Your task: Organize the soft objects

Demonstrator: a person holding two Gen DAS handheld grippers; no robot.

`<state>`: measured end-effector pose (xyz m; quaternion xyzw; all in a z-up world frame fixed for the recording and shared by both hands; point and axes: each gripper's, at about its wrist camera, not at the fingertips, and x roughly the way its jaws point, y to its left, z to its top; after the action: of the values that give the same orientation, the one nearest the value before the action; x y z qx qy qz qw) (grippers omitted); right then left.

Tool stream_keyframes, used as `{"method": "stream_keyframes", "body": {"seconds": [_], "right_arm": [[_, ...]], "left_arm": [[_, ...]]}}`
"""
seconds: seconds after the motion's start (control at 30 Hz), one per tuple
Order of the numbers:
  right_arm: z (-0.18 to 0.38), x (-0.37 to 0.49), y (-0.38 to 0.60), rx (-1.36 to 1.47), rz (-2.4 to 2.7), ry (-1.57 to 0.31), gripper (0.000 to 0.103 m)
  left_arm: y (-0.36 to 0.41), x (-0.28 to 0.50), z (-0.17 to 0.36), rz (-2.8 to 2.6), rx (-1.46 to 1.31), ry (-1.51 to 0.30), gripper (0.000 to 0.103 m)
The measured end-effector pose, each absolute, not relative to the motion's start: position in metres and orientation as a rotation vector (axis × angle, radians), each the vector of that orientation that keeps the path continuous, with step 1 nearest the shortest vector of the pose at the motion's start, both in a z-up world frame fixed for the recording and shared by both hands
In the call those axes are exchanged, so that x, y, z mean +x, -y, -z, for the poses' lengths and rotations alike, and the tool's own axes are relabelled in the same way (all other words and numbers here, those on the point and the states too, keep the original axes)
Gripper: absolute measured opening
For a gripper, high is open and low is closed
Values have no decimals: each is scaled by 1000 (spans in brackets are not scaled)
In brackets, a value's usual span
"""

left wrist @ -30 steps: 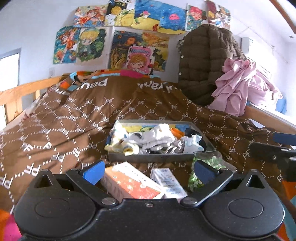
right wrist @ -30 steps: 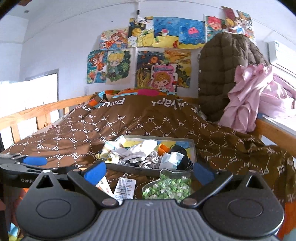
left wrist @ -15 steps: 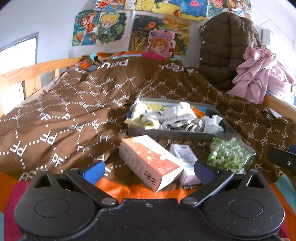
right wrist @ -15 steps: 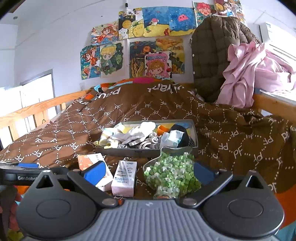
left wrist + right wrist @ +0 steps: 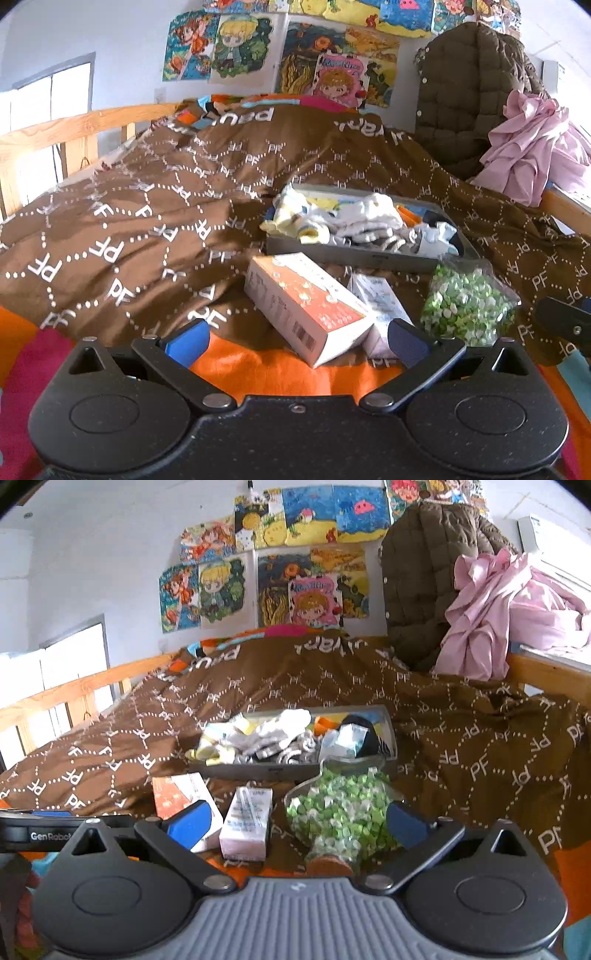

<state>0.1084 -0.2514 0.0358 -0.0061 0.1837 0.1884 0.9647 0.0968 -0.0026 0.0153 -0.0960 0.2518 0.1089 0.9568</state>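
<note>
A grey tray [image 5: 354, 255] [image 5: 291, 768] piled with white, yellow and dark socks [image 5: 369, 218] [image 5: 277, 734] sits on the brown bed cover. Nearer to me lie an orange-and-white box [image 5: 306, 310] [image 5: 173, 794], a small white carton [image 5: 380, 299] [image 5: 247, 819] and a clear jar of green paper stars [image 5: 465, 306] [image 5: 340, 812] on its side. My left gripper [image 5: 297, 338] is open, low before the box. My right gripper [image 5: 295, 823] is open, with the carton and jar in front of its fingers.
A brown patterned quilt [image 5: 155, 221] covers the bed over an orange sheet [image 5: 258, 365]. A wooden rail [image 5: 74, 125] runs along the left. A brown padded jacket [image 5: 424, 583] and pink cloth [image 5: 491, 613] hang at the back right. Posters fill the far wall.
Both grippers have drawn back toward the near edge of the bed, so the tray, box, carton and jar sit farther off. The left view has also swung left. The items have not moved.
</note>
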Motion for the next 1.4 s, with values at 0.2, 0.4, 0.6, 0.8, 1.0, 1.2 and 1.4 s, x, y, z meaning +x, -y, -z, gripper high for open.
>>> {"method": "stream_keyframes", "body": {"seconds": [0.2, 0.4, 0.6, 0.8, 1.0, 1.2, 1.4], "right_arm": [[-27, 113, 253, 10, -372, -404, 103], [-13, 116, 249, 2, -347, -456, 103], [-9, 114, 245, 4, -321, -464, 103], [-7, 114, 242, 16, -321, -486, 103], [-6, 114, 241, 18, -331, -500, 103], [-2, 115, 239, 20, -346, -507, 103], [1, 116, 238, 16, -342, -517, 103]], "left_arm": [[4, 94, -10, -232, -207, -535, 102], [2, 92, -2, -243, -228, -565, 102], [3, 86, 4, -248, -227, -565, 102], [5, 82, 5, -283, -187, -550, 102], [8, 80, 5, -299, -163, -545, 102], [8, 81, 9, -320, -156, -579, 102], [6, 81, 12, -335, -157, -596, 102]]}}
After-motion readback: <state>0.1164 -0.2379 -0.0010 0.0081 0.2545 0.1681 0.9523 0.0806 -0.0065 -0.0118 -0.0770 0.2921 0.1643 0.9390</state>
